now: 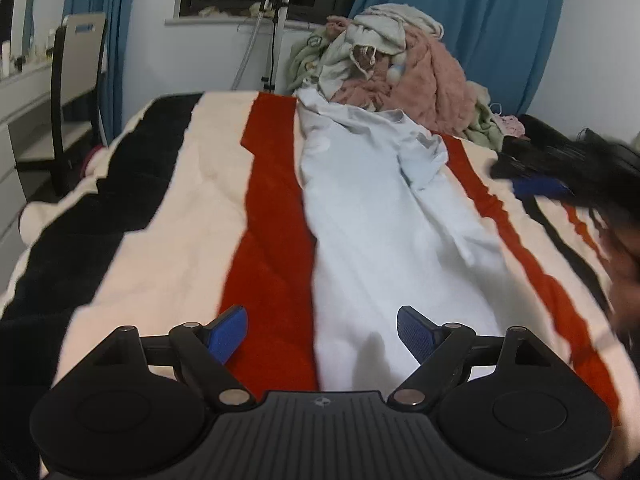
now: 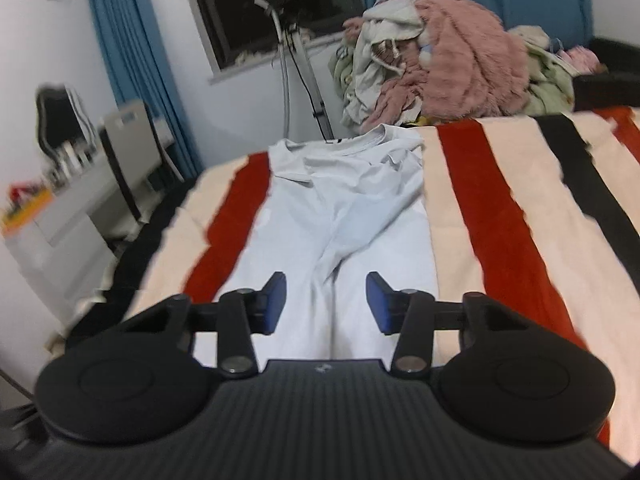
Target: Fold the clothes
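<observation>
Hovering low over the near end of the bed (image 1: 168, 208), both grippers point forward and down along a pale blue-white T-shirt (image 1: 372, 216) that lies lengthwise on the striped blanket (image 1: 272, 240), collar at the far end, sides folded in to a narrow strip. Left gripper (image 1: 322, 334): jaws spread wide, nothing between the blue pads (image 1: 230, 332); left pad sits over the red stripe, right pad over the shirt's near hem, left edge of the shirt runs between them. Can't tell if the tips touch the fabric. Right gripper (image 2: 326, 304): jaws parted about halfway, blue pads either side of a lengthwise crease in the shirt's lower half, no cloth pinched between them that I can see, so it's holding nothing. Right view is rolled a bit, horizon tilts, and it's soft with blur. From the left view, a dark blurred shape with a blue patch at right edge (image 1: 560, 184) looks like the right gripper, well off to the shirt's right side, too smeared to read. Beyond the collar: a heap of clothes (image 1: 400, 64) piled at the far end of the bed, pink fluffy piece on top right, cream and green items around it. Blue curtains (image 1: 480, 12) and a dark window (image 2: 272, 4) behind; a chair (image 1: 76, 92) and white bench (image 1: 24, 92) to the left of the bed.
</observation>
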A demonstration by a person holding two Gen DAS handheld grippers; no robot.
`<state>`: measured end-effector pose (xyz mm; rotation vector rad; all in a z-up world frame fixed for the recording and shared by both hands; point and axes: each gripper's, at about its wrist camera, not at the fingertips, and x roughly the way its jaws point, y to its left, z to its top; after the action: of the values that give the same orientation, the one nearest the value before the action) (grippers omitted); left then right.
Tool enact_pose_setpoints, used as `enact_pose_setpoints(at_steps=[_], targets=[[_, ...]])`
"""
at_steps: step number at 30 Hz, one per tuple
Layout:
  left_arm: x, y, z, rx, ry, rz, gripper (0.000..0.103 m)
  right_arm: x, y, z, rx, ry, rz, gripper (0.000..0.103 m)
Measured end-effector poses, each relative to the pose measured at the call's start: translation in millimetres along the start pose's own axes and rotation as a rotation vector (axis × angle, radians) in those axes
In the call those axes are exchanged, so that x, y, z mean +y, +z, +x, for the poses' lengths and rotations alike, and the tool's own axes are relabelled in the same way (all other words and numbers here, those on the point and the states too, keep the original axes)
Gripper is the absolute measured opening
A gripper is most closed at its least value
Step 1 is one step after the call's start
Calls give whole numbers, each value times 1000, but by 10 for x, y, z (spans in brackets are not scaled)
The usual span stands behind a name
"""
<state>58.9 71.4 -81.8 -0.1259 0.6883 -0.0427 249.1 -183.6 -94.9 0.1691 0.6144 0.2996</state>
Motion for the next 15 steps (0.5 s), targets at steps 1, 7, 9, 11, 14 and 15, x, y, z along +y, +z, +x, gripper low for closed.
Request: enact_pose_setpoints(at_steps=[1, 7, 9, 11, 14, 15], targets=[[24, -4, 38, -8, 4, 0, 84, 32, 73, 214, 16, -19, -27, 42], [221, 81, 280, -42, -20, -43, 84, 296, 324, 1309, 76, -77, -154, 40], [299, 91, 368, -29, -30, -69, 84, 404, 306, 1572, 87, -110, -237, 31], [368, 103, 434, -18, -46, -98, 84, 437, 279, 1756, 96, -168, -295, 26], [462, 125, 524, -7, -66, -140, 84, 332, 240, 1848, 80, -230, -310, 20], [481, 127, 541, -5, -73, -151, 84, 291, 222, 1829, 75, -244, -312, 19]])
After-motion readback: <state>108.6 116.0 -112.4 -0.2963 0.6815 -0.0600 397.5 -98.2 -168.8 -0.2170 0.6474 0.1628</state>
